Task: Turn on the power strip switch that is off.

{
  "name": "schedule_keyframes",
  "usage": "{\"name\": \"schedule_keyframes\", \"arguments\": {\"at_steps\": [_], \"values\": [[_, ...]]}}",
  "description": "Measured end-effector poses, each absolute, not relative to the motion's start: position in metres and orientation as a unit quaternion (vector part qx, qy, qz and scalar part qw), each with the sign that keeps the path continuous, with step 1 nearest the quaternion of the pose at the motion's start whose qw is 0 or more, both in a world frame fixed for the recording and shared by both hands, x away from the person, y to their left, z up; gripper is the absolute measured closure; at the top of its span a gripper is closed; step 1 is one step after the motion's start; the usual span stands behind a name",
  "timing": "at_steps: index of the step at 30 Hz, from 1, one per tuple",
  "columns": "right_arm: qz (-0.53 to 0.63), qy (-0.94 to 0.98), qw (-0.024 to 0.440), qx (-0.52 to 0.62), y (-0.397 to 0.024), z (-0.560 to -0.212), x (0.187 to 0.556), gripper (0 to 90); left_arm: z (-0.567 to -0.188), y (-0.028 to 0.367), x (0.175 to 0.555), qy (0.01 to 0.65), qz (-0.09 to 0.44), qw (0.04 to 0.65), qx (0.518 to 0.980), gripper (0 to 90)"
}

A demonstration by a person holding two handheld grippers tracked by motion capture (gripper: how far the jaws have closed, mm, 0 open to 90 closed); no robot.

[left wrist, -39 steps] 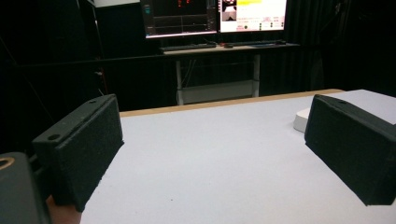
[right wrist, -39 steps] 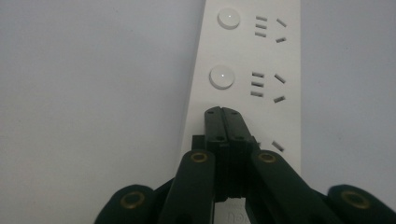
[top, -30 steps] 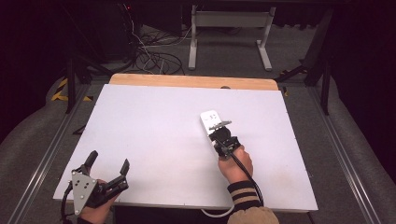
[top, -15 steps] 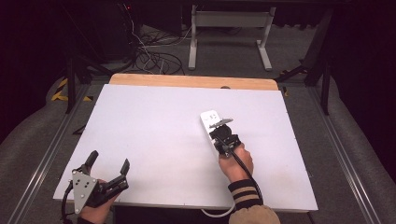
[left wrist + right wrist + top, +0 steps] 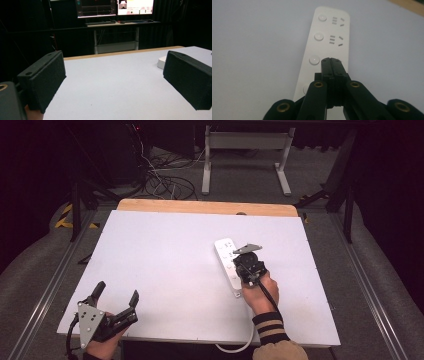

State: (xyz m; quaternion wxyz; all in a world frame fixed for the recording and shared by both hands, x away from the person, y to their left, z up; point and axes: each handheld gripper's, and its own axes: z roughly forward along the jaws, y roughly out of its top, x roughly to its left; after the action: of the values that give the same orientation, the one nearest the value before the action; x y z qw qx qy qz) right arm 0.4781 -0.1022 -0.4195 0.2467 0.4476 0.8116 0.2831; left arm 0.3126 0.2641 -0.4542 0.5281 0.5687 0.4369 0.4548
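Pressing switches on the long white plastic power strip (image 5: 227,261) looks like the step: the right gripper (image 5: 333,62), jaws shut on nothing, hovers over its third round button (image 5: 314,60). Next, a straight push down. Well left of the strip, the left gripper (image 5: 116,295) rests wide open, empty.

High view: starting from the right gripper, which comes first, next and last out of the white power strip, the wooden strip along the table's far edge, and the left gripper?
Measured from the right gripper:
1. Power strip, directly beneath its tips.
2. Wooden strip, along the table's far edge.
3. Left gripper, at the near left corner.
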Motion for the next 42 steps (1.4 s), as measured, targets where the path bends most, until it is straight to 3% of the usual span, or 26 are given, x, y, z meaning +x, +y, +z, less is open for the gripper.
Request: {"name": "schedule_keyframes", "arguments": {"at_steps": [10, 20, 42], "values": [[0.431, 0.741, 0.328, 0.396, -0.157, -0.386, 0.437, 90.0, -0.454, 0.264, 0.312, 0.439, 0.456, 0.528, 0.566, 4.8], [0.490, 0.674, 0.412, 0.368, -0.228, -0.390, 0.387, 90.0, -0.453, 0.263, 0.312, 0.439, 0.458, 0.528, 0.564, 4.8], [0.578, 0.574, 0.431, 0.387, -0.236, -0.413, 0.367, 90.0, -0.452, 0.265, 0.310, 0.436, 0.456, 0.533, 0.564, 4.8]]}}
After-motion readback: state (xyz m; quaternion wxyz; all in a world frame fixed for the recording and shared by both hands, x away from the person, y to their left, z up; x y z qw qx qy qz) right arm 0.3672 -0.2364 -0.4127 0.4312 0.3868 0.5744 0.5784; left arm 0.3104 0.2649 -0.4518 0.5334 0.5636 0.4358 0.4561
